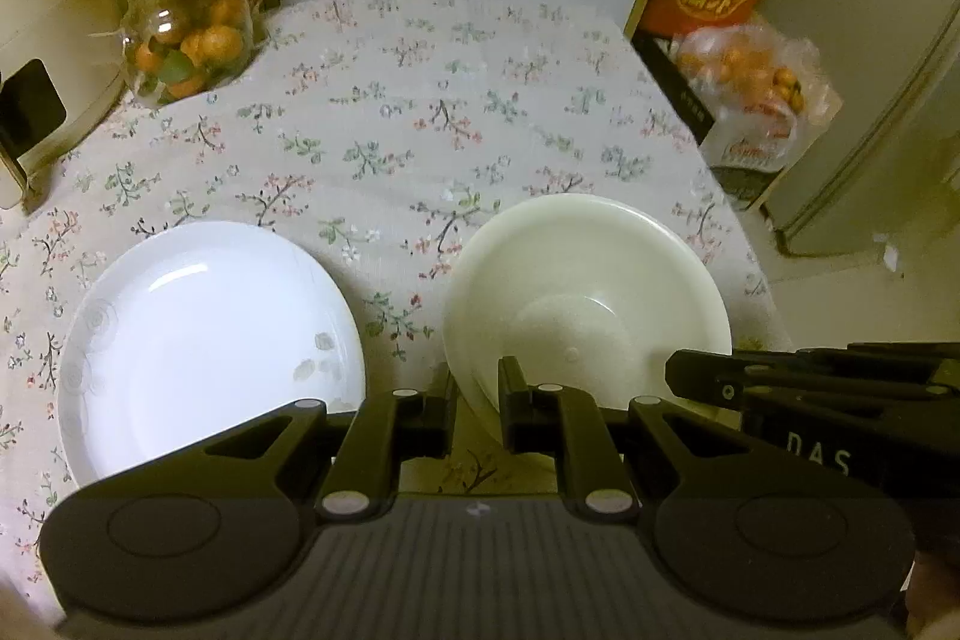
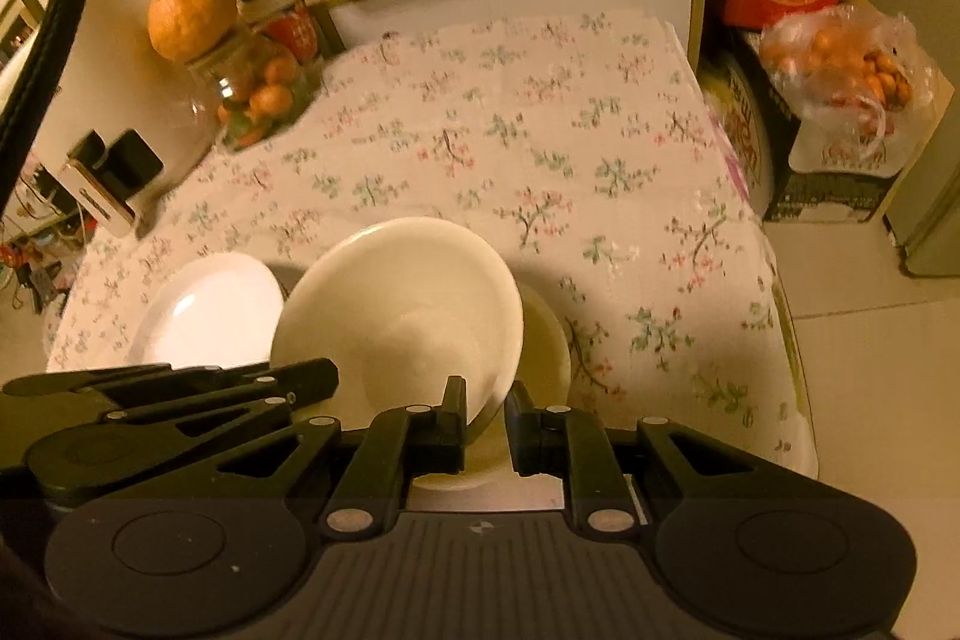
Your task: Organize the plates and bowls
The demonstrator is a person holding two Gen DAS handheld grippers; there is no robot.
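Two cream bowls (image 2: 396,316), glossy, nested.

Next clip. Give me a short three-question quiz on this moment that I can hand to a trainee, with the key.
1. True or false: in the left wrist view, the white plate lies on the floral cloth to the left of the cream bowl.
2. What is inside the glass jar? A) small oranges B) coins C) rice
3. In a few words: what is the right claw shut on?

Key: 1 true. 2 A. 3 the rim of the cream bowl.
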